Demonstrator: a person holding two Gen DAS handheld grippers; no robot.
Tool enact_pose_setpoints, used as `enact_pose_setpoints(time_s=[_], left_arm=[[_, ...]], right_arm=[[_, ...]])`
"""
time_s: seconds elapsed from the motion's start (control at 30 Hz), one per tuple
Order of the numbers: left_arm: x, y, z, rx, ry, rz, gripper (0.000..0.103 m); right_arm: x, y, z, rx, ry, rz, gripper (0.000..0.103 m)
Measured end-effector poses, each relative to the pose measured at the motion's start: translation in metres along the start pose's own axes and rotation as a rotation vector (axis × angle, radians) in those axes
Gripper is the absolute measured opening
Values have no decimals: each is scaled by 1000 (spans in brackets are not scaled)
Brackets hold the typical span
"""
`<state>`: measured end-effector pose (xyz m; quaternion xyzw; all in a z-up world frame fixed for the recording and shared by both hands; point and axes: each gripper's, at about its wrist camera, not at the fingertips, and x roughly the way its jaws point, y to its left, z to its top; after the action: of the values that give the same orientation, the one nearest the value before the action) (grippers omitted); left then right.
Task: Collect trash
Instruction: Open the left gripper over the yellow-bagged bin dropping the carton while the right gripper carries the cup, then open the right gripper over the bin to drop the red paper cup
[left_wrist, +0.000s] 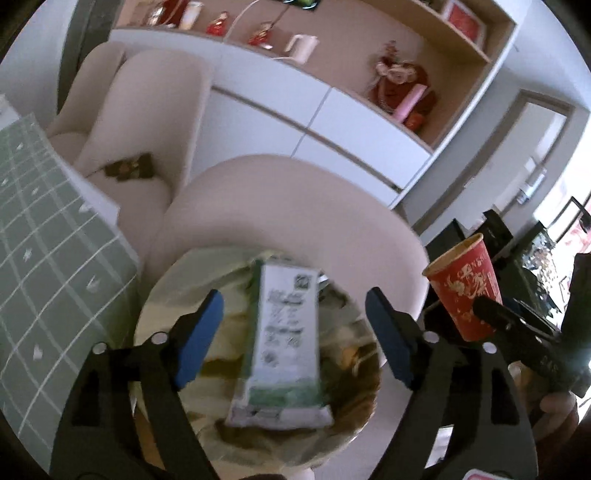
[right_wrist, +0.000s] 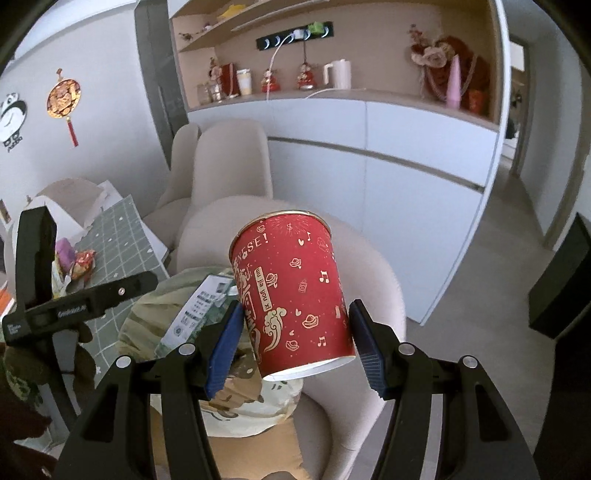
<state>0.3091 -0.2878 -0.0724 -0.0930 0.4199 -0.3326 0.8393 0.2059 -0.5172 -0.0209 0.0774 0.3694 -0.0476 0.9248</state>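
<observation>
A: Left claw (left_wrist: 293, 339), left wrist view: blue pads (left_wrist: 201, 334) spread wide, nothing pressed between them. State?

B: Apart. A white-and-green carton (left_wrist: 282, 343) lies blurred in the gap, clear of both pads, over the mouth of the bag (left_wrist: 343, 373).

A: Bag, location?

B: On the beige chair (left_wrist: 295, 206), just below the claw. Crumpled wrappers inside, too blurred to list.

A: Other items, same view?

B: Red cup (left_wrist: 465, 284) at right, tilted, with the right claw's dark frame across its lower part. Green gridded mat (left_wrist: 48, 240) on the desk at left. Second chair (left_wrist: 147, 110) behind. White cabinet (left_wrist: 332, 122) with shelf ornaments beyond.

A: Right claw (right_wrist: 295, 343), right wrist view. State?

B: Clamped on the cup (right_wrist: 295, 295); left pad touches its wall, right pad sits at its lower edge. Cup tilted, open rim up and away, white base toward the camera.

A: Beneath it?

B: Bag (right_wrist: 155, 325) on the chair (right_wrist: 369, 280), carton (right_wrist: 199, 306) slanting at its mouth, just left of the cup.

A: Remainder?

B: Left claw's frame (right_wrist: 74, 302) at left edge. Mat (right_wrist: 118, 236) on the desk, with snack wrappers (right_wrist: 81, 262) still lying on it. Cabinet (right_wrist: 369, 155), kettle (right_wrist: 338, 74) on its top.
</observation>
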Motion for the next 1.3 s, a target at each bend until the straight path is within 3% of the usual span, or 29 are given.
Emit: enact_pose_setpoints(time_s=[0.2, 0.4, 0.57, 0.8, 1.0, 1.3], left_arm=[[-30, 29, -12, -72, -3, 104, 82], [-81, 48, -23, -69, -44, 221, 85], [-129, 73, -32, -132, -87, 275, 86], [-163, 102, -47, -200, -104, 325, 86], [-174, 114, -59, -210, -95, 321, 86], [-195, 145, -66, -212, -95, 299, 86]], right_arm=[[42, 26, 0, -11, 57, 119, 56], [90, 76, -1, -56, 137, 208, 56], [135, 103, -13, -68, 259, 222, 56], [155, 123, -36, -111, 368, 181, 56], [137, 121, -41, -43, 337, 190, 56], [92, 125, -41, 9, 239, 94, 57]])
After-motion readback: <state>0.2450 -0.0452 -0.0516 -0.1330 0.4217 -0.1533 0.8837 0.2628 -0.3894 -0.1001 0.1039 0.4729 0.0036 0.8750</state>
